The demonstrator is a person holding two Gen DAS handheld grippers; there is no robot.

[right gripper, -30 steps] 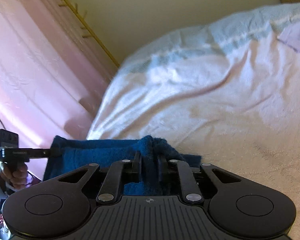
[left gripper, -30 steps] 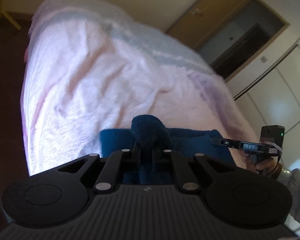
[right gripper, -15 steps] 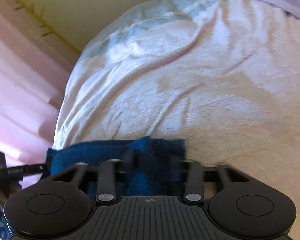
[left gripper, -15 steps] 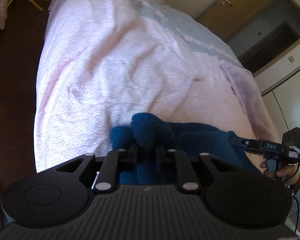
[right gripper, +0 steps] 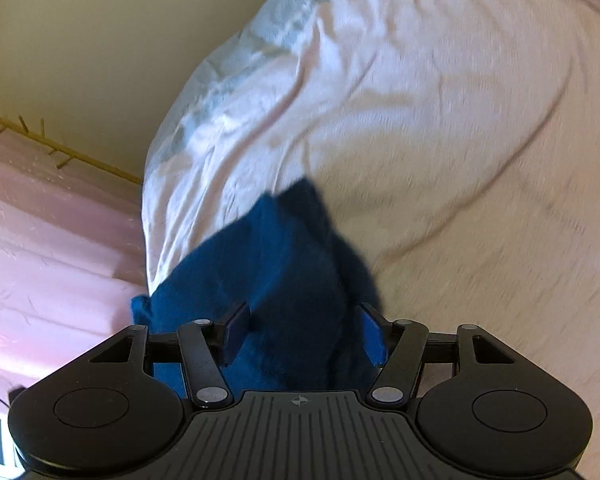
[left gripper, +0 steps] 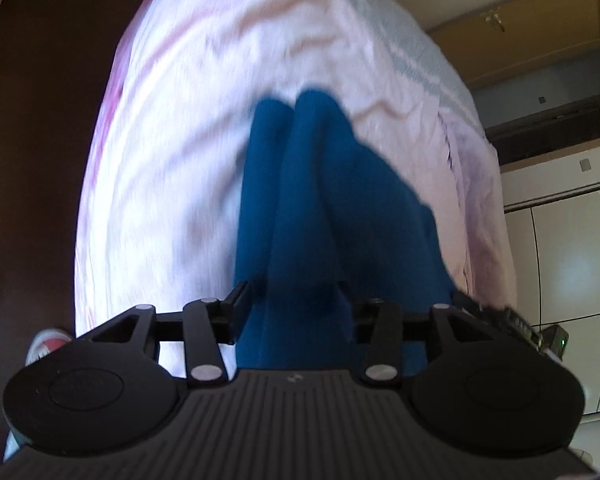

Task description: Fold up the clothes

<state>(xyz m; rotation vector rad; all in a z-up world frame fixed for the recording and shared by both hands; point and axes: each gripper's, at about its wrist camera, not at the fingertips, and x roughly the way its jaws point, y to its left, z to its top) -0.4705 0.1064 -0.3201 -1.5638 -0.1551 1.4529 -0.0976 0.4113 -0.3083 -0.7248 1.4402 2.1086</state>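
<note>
The left gripper (left gripper: 292, 308) is opening, and the blue cloth (left gripper: 320, 208) sits between its two fingers. The right gripper (right gripper: 300, 328) has its fingers spread apart, with the same blue cloth (right gripper: 280, 264) lying loose between them. The cloth is bunched up on the near part of the bed (right gripper: 440, 120), which has a pale pink cover. Far off on the right are white cupboard doors (left gripper: 564, 256).

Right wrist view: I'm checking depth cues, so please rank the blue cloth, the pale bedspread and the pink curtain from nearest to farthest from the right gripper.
1. Blue cloth, between the right gripper's open jaws.
2. Pale bedspread, under and beyond it.
3. Pink curtain, off the bed's left edge.
</note>
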